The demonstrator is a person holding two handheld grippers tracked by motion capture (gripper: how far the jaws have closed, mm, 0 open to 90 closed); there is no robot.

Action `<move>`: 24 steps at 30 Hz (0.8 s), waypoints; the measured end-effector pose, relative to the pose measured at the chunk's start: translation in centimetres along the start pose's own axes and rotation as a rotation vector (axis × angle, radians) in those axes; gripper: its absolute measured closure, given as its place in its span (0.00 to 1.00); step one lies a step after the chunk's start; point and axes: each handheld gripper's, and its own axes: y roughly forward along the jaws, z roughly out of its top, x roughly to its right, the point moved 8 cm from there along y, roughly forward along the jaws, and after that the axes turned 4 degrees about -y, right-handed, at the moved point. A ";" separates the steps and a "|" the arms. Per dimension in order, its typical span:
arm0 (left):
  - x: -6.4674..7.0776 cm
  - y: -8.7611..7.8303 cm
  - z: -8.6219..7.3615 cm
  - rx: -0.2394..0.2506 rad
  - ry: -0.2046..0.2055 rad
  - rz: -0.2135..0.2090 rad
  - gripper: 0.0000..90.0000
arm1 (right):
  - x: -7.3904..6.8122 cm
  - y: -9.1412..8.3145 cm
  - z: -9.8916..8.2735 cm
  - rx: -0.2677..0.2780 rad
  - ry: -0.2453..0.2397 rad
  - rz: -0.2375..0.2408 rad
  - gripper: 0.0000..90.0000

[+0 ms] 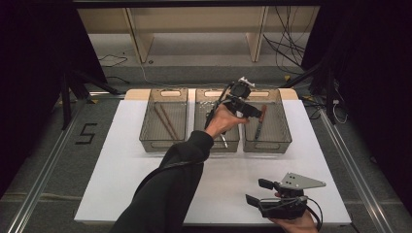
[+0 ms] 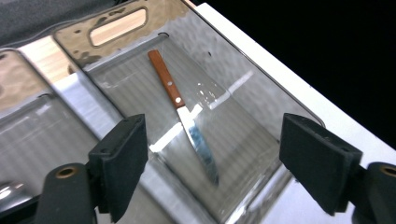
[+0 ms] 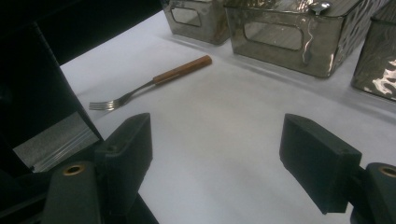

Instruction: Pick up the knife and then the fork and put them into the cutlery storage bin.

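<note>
A knife [image 2: 182, 112] with a wooden handle lies flat on the floor of the right-hand clear bin [image 1: 286, 127], blade toward the near wall; from above the knife [image 1: 261, 121] shows just right of my left hand. My left gripper [image 1: 250, 114] hovers over that bin's left edge. In the left gripper view the left gripper [image 2: 215, 140] has its jaws wide apart above the knife, with nothing between them. A wooden-handled fork [image 3: 154, 84] lies on the white table ahead of my right gripper [image 3: 215, 140]. That right gripper [image 1: 256, 191] rests open near the table's front right.
Three clear bins stand in a row at the back of the white table [image 1: 121, 170]. The left bin [image 1: 145, 131] holds brown chopsticks [image 1: 165, 121]. A spoon [image 3: 320, 7] sits in the middle bin [image 1: 201, 121]. My dark left sleeve [image 1: 170, 184] crosses the table's middle.
</note>
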 end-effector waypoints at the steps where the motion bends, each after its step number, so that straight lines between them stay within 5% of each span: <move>1: -0.1 -0.6 -0.1 0.002 0.005 0.009 0.25 | 0.0 0.0 0.0 -0.001 0.000 -0.002 0.29; 13: -2.0 -7.6 -4.4 -0.032 0.034 0.059 0.19 | 0.1 0.0 0.0 -0.001 -0.001 -0.009 0.29; 24: -3.8 -10.4 -10.7 -0.097 0.013 0.120 0.18 | 0.0 0.2 -0.1 -0.006 -0.001 -0.009 0.29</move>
